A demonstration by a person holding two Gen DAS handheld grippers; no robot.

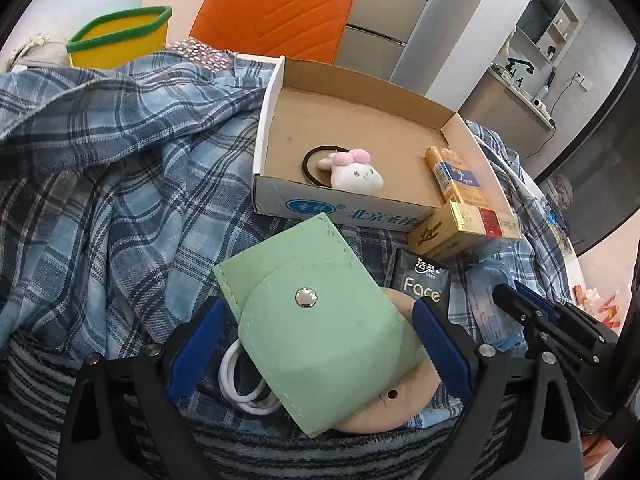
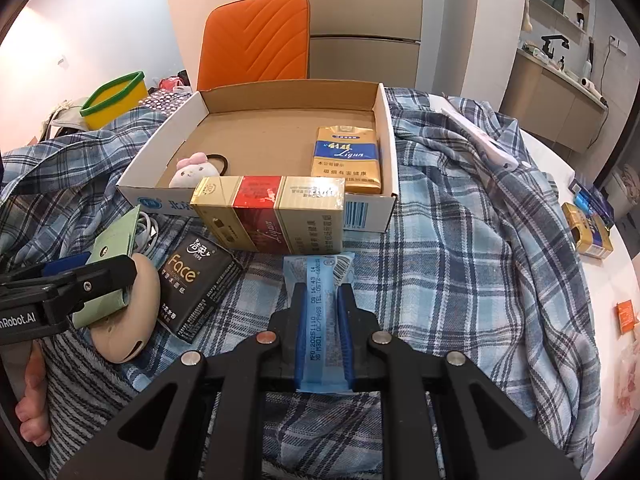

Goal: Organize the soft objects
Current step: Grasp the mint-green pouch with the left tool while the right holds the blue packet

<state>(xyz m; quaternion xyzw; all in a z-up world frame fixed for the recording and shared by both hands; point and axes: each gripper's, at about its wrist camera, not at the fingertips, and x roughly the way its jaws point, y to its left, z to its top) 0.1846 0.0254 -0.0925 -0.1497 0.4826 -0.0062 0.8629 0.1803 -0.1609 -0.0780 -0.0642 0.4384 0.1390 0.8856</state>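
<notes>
My left gripper [image 1: 318, 316] is around a mint green snap pouch [image 1: 320, 328], its blue fingers [image 1: 200, 344] at both sides; I cannot tell if they press it. The pouch lies over a beige round object [image 1: 394, 400] and a white cable [image 1: 244, 384]. My right gripper [image 2: 322, 292] is shut on a blue plastic packet [image 2: 320, 308] on the plaid cloth. An open cardboard box [image 2: 168, 168] holds a white plush hair tie [image 1: 354, 172] and a gold cigarette pack [image 2: 346, 160]. A black Face tissue pack [image 2: 196, 280] lies between the grippers.
A gold and red cigarette carton [image 2: 272, 212] lies against the box front. A blue plaid shirt [image 1: 120, 160] covers the table. A yellow bin with green rim [image 1: 120, 36] and an orange chair [image 2: 256, 36] stand behind. Another gold pack [image 2: 588, 228] lies far right.
</notes>
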